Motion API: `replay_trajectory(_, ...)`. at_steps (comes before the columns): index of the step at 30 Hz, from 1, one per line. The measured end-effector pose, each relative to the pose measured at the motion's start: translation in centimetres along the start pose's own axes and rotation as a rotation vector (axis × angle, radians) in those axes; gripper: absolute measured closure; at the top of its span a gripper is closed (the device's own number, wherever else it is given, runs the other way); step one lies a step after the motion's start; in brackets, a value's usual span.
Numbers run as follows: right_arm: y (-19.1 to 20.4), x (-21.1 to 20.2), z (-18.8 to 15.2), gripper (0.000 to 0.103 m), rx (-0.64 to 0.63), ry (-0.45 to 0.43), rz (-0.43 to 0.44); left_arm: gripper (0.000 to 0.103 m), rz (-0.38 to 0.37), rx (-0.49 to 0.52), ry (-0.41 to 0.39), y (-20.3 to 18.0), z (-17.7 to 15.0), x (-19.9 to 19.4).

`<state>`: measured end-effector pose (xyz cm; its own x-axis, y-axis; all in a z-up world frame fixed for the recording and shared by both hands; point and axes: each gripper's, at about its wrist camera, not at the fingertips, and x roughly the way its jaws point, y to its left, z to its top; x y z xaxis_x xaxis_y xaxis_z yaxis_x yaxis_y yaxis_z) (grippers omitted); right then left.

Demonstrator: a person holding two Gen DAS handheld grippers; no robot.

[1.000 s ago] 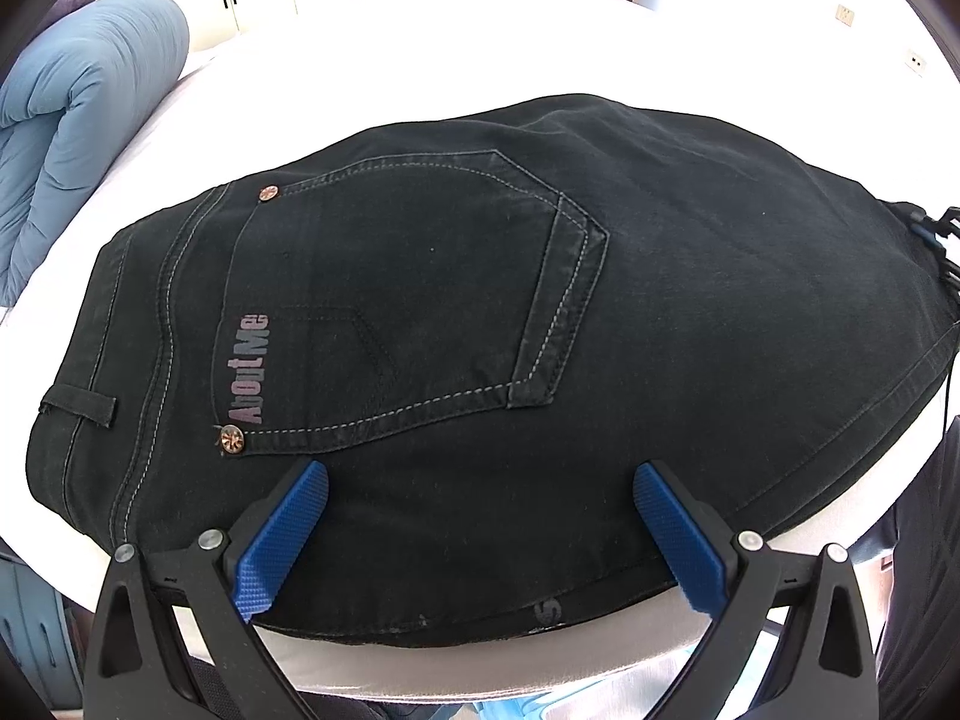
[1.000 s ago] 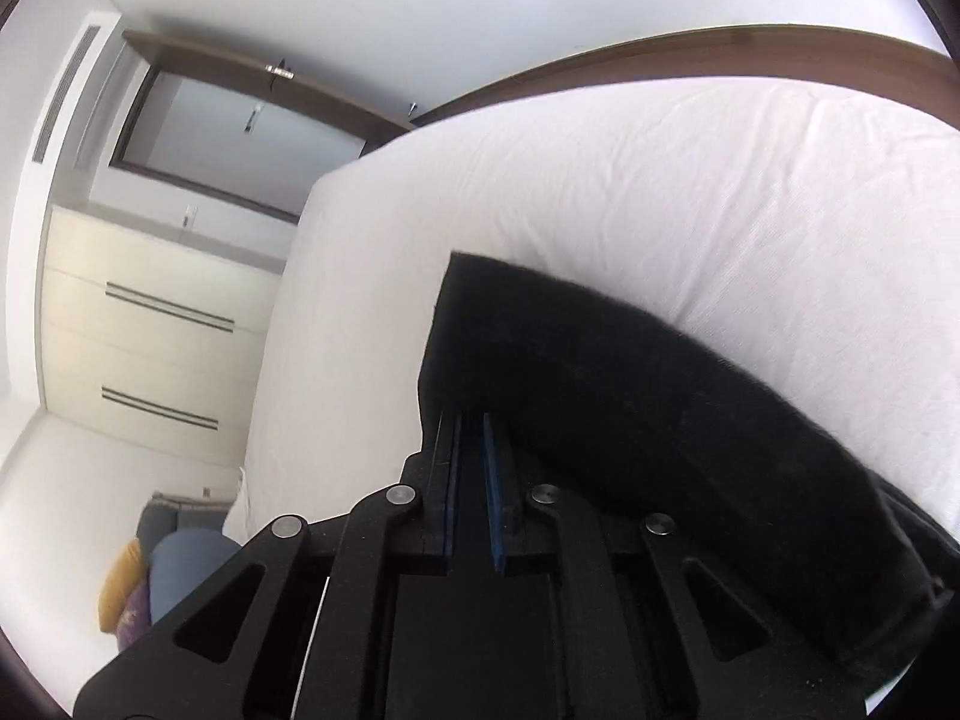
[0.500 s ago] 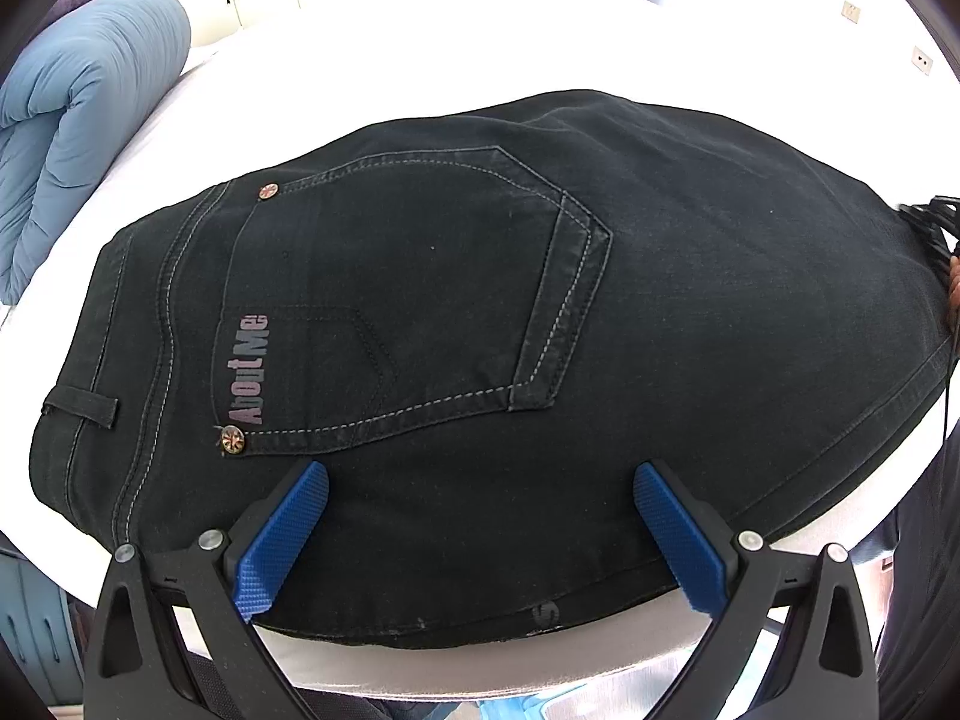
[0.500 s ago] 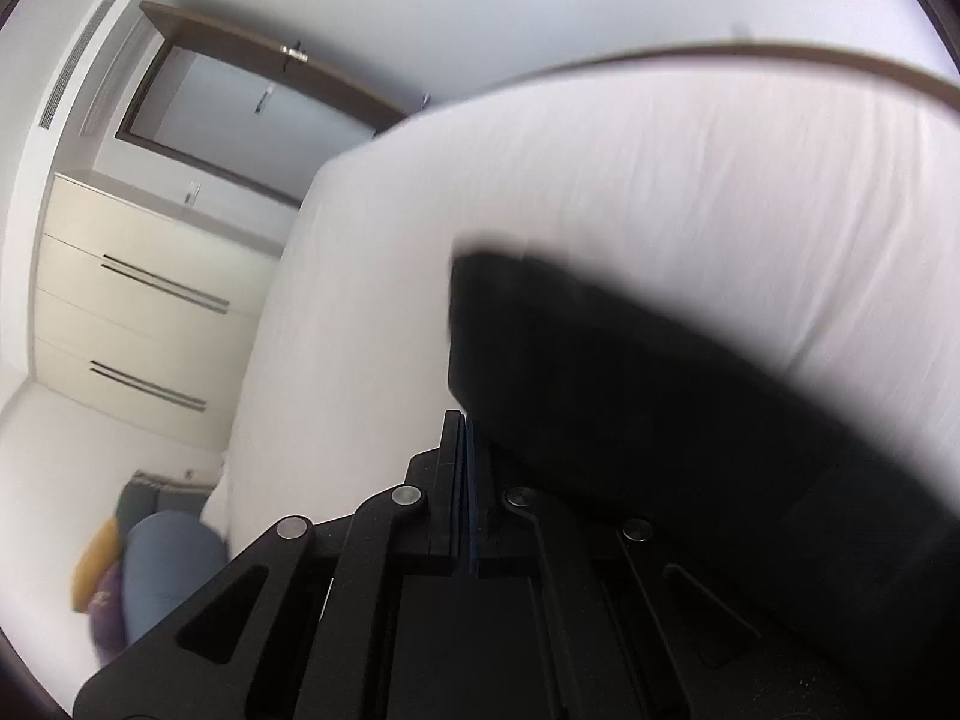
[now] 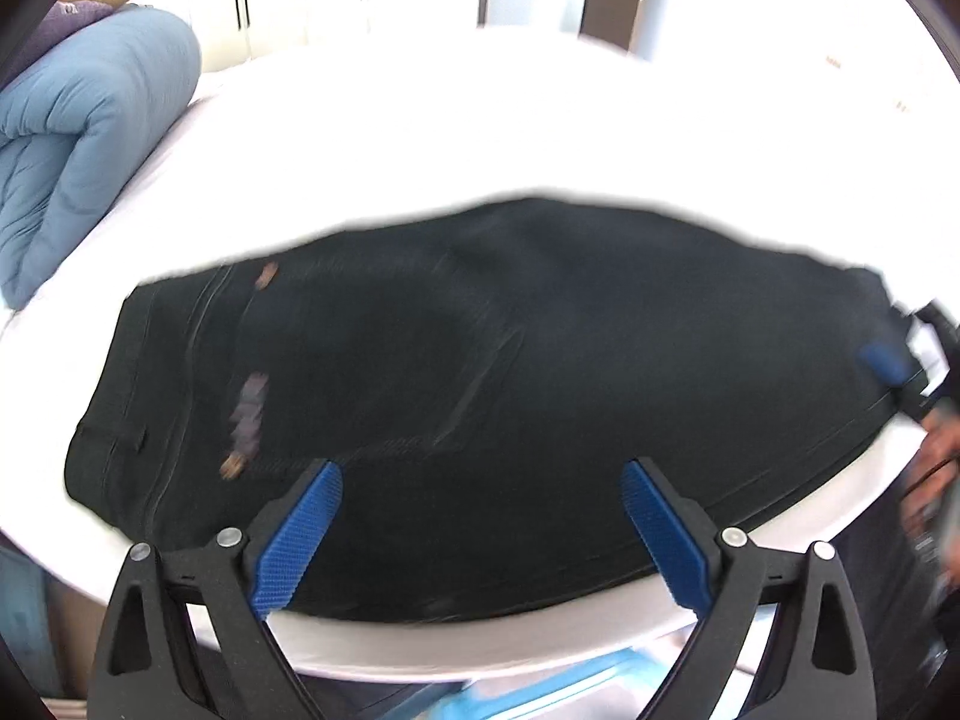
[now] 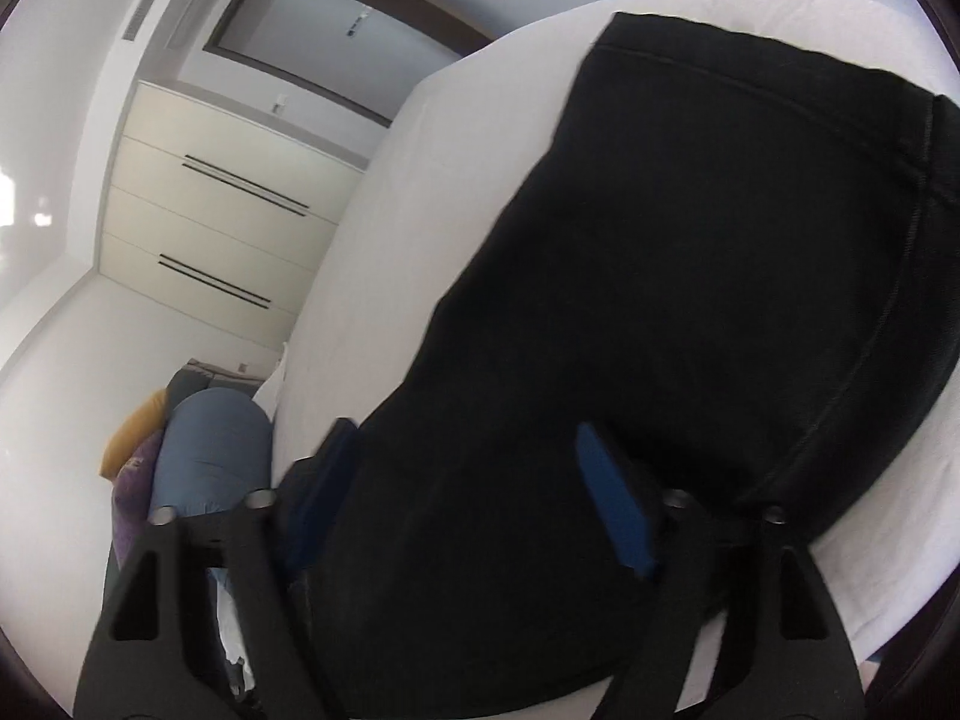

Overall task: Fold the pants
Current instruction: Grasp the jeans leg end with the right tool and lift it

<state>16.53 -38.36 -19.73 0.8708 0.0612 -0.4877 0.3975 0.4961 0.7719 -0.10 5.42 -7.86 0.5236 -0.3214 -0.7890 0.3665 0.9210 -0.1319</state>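
Observation:
Black folded pants (image 5: 480, 360) lie flat on the white bed (image 5: 480, 120), back pocket up; the picture is blurred by motion. My left gripper (image 5: 480, 468) hovers over their near edge, wide apart, its jaws closing slightly with nothing pressed between the blue pads (image 5: 300, 534). At the pants' right end sits my right gripper (image 5: 894, 360), a hand (image 5: 936, 468) behind it. In the right wrist view the right gripper (image 6: 468, 438) has its jaws opening, with the pants (image 6: 690, 270) lying under and between the fingers, not pinched.
A rolled blue duvet (image 5: 78, 138) lies at the bed's left side, with yellow and purple cushions (image 6: 135, 438) beyond it. Cream drawers (image 6: 210, 222) and a door (image 6: 336, 42) stand past the bed. The bed's near edge (image 5: 480, 642) lies just under my left gripper.
The left gripper has lifted away, so the pants sit lower and smaller in its view. The right gripper, shut before at the pants' edge, has opened and swung to look along them.

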Motion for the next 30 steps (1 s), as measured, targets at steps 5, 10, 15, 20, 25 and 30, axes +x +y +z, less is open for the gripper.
replay_trajectory(5,-5.0,-2.3,3.9,0.081,0.046,-0.106,-0.146,0.006,-0.355,-0.082,-0.060,-4.8,4.1,3.4)
replay_trajectory(10,-7.5,-1.5,4.3,0.095,0.054,-0.110,-0.173,0.023,-0.434,-0.076,0.058,-7.6,3.0,10.2)
replay_trajectory(15,-8.6,-5.1,2.8,0.103,0.090,-0.127,-0.163,0.037,-0.458,-0.109,0.068,-3.9,0.1,7.8)
replay_trajectory(20,-6.8,-12.5,-0.2,0.103,0.070,-0.137,-0.165,0.058,-0.460,-0.213,0.087,0.3,-2.8,5.8)
replay_trajectory(25,-6.9,-14.0,0.8,0.103,0.087,-0.152,-0.157,0.037,-0.352,-0.273,0.058,2.5,-3.5,2.6)
replay_trajectory(30,-6.0,-15.3,0.4,0.097,0.077,-0.115,-0.141,0.006,-0.320,-0.326,-0.133,5.7,0.6,1.7)
